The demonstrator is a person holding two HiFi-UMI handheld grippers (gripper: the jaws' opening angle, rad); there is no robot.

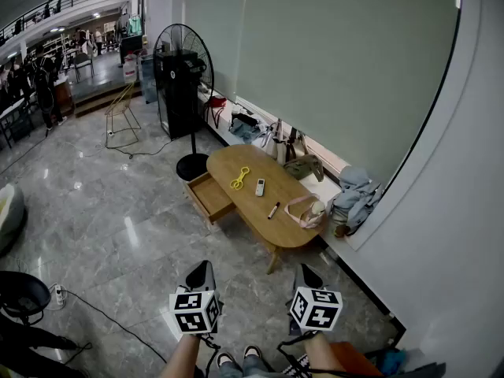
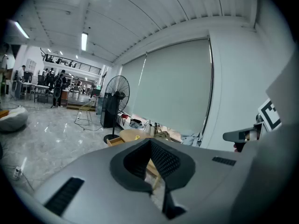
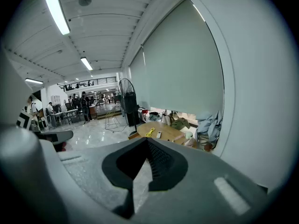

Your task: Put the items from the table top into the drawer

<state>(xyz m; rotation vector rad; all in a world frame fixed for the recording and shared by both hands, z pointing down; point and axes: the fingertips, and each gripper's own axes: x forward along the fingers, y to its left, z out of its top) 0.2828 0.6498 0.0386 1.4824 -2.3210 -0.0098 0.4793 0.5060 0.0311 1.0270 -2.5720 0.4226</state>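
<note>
Drawer [image 1: 211, 198] juts open from the wooden table [image 1: 290, 191].

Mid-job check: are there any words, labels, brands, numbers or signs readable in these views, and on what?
No text is readable in any view.
On the cube of the left claw: black-and-white square markers only, no letters.
On the cube of the right claw: the same.
On the remote on the table: any print is too small to read.
On the pen: too small to read.
</note>
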